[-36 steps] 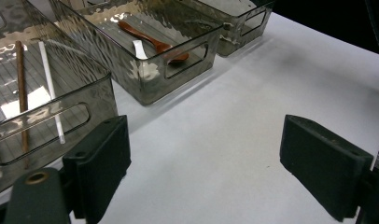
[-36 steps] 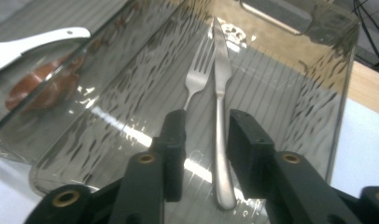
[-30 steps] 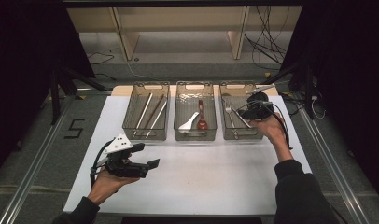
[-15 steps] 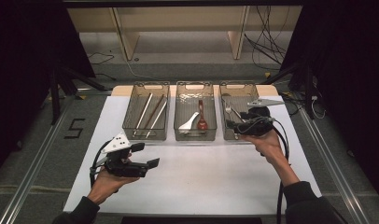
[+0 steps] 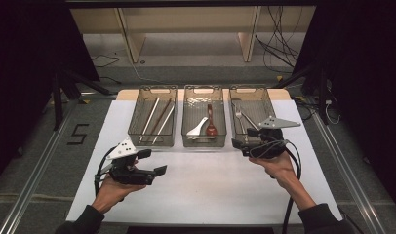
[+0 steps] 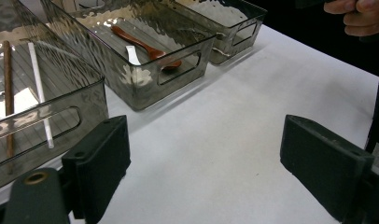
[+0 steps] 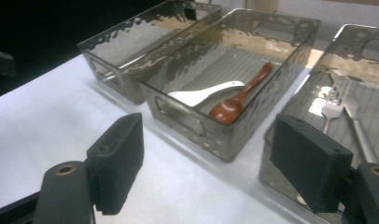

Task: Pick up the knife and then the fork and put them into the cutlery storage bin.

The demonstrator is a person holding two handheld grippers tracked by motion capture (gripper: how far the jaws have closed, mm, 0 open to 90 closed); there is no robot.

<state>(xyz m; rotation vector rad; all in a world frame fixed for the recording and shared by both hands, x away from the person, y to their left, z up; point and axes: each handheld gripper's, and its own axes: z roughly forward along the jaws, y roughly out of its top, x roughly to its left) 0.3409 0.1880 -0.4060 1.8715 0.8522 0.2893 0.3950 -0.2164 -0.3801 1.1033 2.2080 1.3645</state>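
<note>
Our right gripper (image 5: 241,144) sits just in front of the right-hand smoked clear plastic bin (image 5: 262,95), where the silver metal fork (image 5: 239,113) lies on the ribbed floor beside another long steel utensil; its jaws have just been opening and stand wide with nothing between them. Our left gripper (image 5: 156,163) rests low over the white table cover (image 5: 210,190), well short of the left-hand bin of long sticks (image 5: 154,117), jaws likewise spread and empty. The middle bin (image 5: 204,92) holds a white ceramic spoon (image 7: 201,95) and a reddish-brown wooden spoon (image 7: 239,99), touching at their bowls.

We judge the risks to lie at the right bin's front wall; a jaw drifting forward could catch the rim and shove the light bin across the smooth cover. Reaching back in, we might pinch fork and neighbouring utensil together, since they lie close; a thin steel handle could also slip from the pads.
</note>
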